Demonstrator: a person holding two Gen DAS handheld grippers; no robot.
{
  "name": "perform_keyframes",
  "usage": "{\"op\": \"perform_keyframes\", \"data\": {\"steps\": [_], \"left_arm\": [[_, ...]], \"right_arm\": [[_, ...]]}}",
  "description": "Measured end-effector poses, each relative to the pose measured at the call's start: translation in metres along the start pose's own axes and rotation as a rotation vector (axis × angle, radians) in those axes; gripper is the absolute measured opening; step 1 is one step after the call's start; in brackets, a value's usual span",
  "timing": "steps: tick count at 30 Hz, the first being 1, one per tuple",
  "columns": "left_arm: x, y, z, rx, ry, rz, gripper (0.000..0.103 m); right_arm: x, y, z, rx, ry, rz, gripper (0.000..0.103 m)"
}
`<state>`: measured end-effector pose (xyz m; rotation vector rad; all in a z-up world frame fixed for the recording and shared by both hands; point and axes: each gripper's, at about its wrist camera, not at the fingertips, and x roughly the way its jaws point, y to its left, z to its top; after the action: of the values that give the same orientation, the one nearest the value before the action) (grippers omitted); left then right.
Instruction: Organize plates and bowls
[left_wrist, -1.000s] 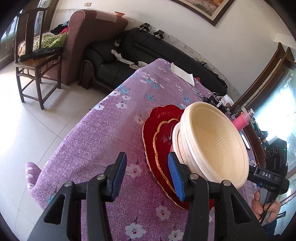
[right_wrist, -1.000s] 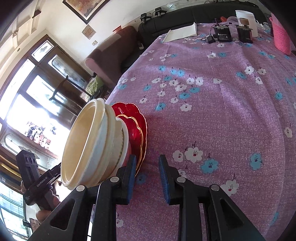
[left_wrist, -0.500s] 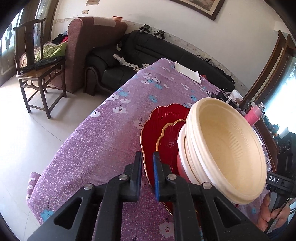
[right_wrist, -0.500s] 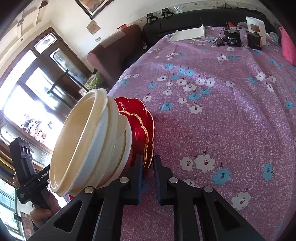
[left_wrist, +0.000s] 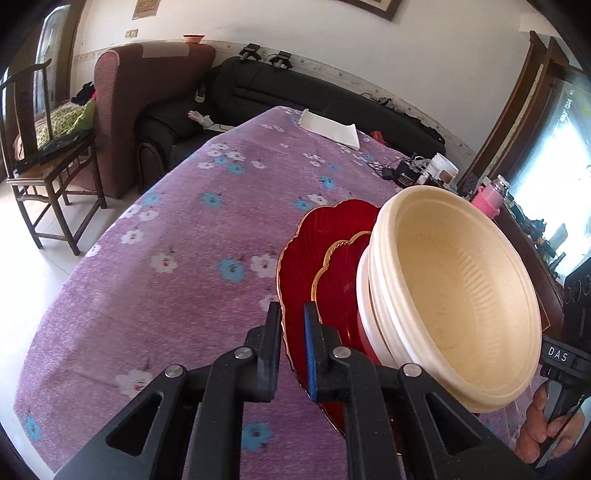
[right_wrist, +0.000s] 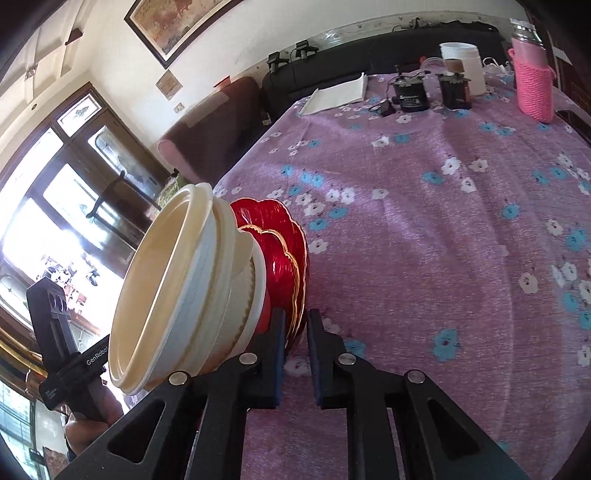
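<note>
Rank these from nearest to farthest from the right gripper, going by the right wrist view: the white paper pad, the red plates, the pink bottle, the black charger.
1. Red plates: between the right gripper's jaws, near edge of the table.
2. Black charger: far end, centre.
3. White paper pad and pink bottle: far end, left and right; too close to call.

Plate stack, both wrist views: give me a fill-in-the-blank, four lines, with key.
1. The left hand-held gripper is shut on the rim of the large ____ plate.
2. The cream bowls sit ____ inside one another on the plates.
3. The right hand-held gripper is shut on the plates' ____.
4. The tablecloth is purple with a ____ print.

Missing words: red; nested; rim; flower
</note>
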<state>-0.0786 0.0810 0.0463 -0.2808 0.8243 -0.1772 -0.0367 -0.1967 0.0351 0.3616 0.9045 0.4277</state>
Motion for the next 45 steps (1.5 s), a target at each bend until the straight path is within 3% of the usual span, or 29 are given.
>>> {"op": "perform_keyframes", "data": {"steps": [14,17,24,28,30,34,39,41,45], "left_arm": [[0.071,-0.149,-0.012,0.219,0.127,-0.073,0.011],[0.090,-0.164,-0.017,0.238,0.152,-0.066,0.011],[0.097,-0.176,-0.010,0.258,0.082,-0.021,0.013],[0.099,-0.172,-0.011,0.233,0.081,-0.052,0.015],[0.101,-0.167,-0.011,0.207,0.087,-0.069,0.019],[0.100,-0.158,-0.012,0.173,0.088,-0.061,0.041],[0.088,-0.150,-0.016,0.159,0.075,-0.081,0.049],[0.078,-0.147,-0.022,0.165,0.053,-0.091,0.063],[0.061,-0.146,-0.034,0.178,0.034,-0.106,0.067]], "right_arm": [[-0.098,-0.118,-0.009,0.184,-0.147,-0.143,0.013],[-0.105,-0.137,-0.011,0.216,-0.165,-0.174,0.013],[-0.093,-0.153,-0.012,0.226,-0.188,-0.211,0.013],[-0.092,-0.154,-0.011,0.221,-0.202,-0.199,0.015],[-0.091,-0.157,-0.011,0.228,-0.200,-0.185,0.015],[-0.094,-0.158,-0.014,0.226,-0.200,-0.169,0.015],[-0.106,-0.159,-0.020,0.230,-0.218,-0.167,0.018],[-0.113,-0.159,-0.023,0.224,-0.232,-0.172,0.020],[-0.123,-0.160,-0.039,0.226,-0.253,-0.190,0.035]]}}
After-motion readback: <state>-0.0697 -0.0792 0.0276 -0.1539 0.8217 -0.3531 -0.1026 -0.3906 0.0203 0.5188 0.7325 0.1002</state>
